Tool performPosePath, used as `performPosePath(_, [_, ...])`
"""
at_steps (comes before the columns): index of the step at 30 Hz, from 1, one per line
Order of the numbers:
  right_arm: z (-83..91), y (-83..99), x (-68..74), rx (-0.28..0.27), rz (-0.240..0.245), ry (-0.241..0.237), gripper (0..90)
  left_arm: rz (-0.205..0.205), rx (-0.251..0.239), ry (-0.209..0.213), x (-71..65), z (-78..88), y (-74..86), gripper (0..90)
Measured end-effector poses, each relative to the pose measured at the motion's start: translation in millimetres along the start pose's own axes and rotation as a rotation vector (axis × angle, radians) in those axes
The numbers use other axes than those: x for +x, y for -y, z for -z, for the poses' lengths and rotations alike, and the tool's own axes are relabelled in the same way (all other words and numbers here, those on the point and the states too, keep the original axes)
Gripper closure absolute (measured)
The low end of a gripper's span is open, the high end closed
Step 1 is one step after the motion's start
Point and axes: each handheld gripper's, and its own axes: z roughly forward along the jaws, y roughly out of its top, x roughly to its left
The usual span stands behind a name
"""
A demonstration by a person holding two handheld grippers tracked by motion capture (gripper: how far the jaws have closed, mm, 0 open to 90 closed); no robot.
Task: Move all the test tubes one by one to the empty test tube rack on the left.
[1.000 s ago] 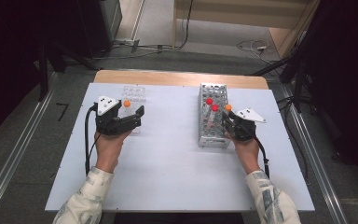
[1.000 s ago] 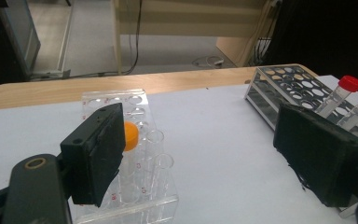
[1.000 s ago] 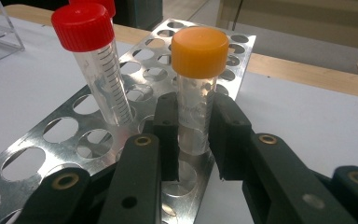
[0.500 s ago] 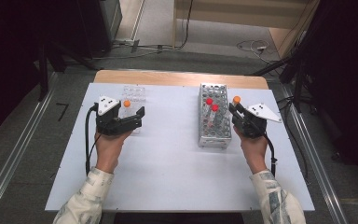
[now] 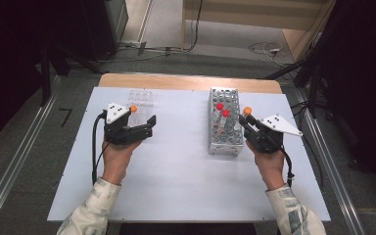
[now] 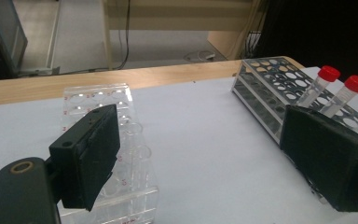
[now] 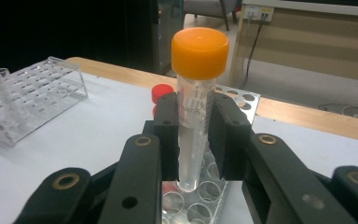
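Observation:
My right gripper is shut on a clear tube with an orange cap, held upright with its tip just above the holes of the metal rack. From above, that gripper and the tube's cap sit at the right side of the rack, which holds two red-capped tubes. My left gripper rests by the clear plastic rack. Its jaws have just been opening and stand wide with nothing between them. A second orange-capped tube stands in the clear rack.
Both racks stand on a white tabletop with a wooden strip along its far edge. Beyond it are floor cables and dark surroundings. The left gripper view has the metal rack and its red-capped tubes at the right.
My right gripper has risen with the orange-capped tube and drifted slightly right of the metal rack. The left hand has stayed in place.

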Motion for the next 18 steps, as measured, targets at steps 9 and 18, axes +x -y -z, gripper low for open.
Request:
performPosePath(9, [8.8, 1.2, 19.7, 0.006, 0.013, -0.067, 71.3, -0.008, -0.004, 0.034, -8.9, 3.4, -0.6, 12.9])
performPosePath(18, [6.4, 4.7, 52.8, 0.023, 0.043, -0.166, 71.3, -0.018, 0.0, 0.061, -17.2, 4.5, 0.1, 12.9])
